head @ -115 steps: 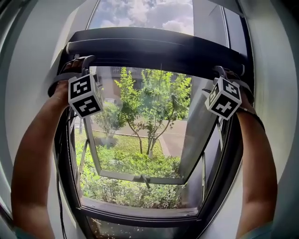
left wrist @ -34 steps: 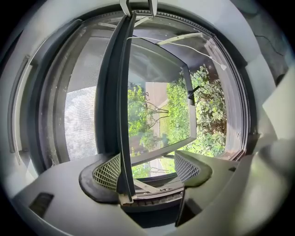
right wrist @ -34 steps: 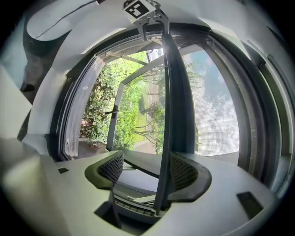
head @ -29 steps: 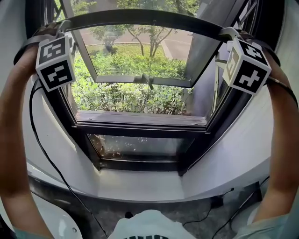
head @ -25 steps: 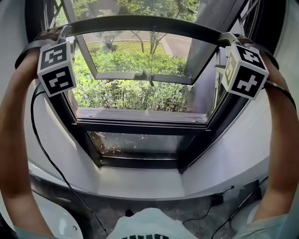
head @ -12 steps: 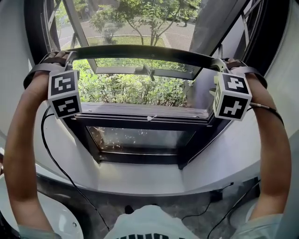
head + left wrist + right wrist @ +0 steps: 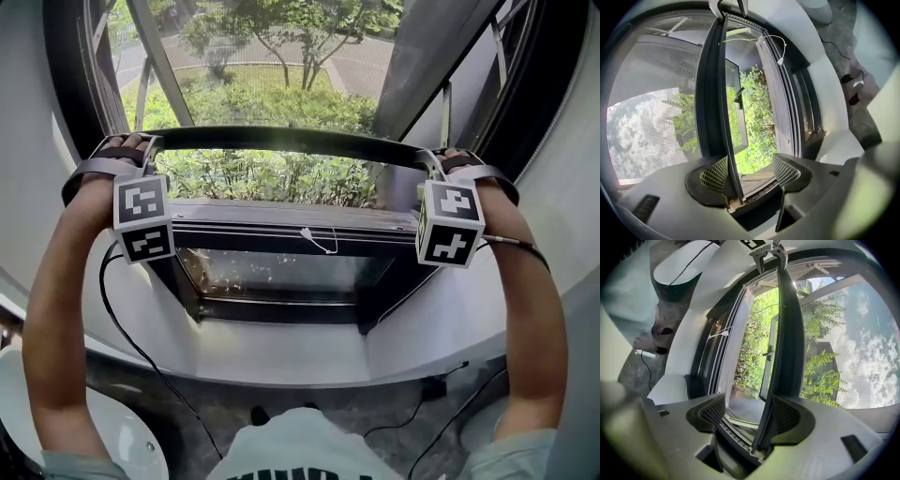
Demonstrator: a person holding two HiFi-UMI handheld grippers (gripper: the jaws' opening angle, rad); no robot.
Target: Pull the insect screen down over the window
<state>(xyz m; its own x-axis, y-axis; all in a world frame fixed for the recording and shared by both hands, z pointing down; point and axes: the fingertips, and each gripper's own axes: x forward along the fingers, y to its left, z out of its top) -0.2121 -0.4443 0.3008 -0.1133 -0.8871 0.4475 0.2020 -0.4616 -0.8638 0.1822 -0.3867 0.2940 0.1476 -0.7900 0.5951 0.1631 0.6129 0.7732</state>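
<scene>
Window (image 7: 66,84) nearly covered: screen bar (image 7: 281,141) has dropped close to the bottom rail (image 7: 281,217), sitting between the parted jaws of right gripper (image 7: 747,416) and, lately narrowing, left gripper (image 7: 750,176).

Head view: cubes mask the jaws of left gripper (image 7: 148,142) and right gripper (image 7: 433,157); above them, insect screen (image 7: 272,66) runs off-frame.

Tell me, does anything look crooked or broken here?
Nothing looks broken. The black screen bar looks roughly level, not yet down at the dark window sill. Only a thin white cord dangles loose by that sill.
</scene>
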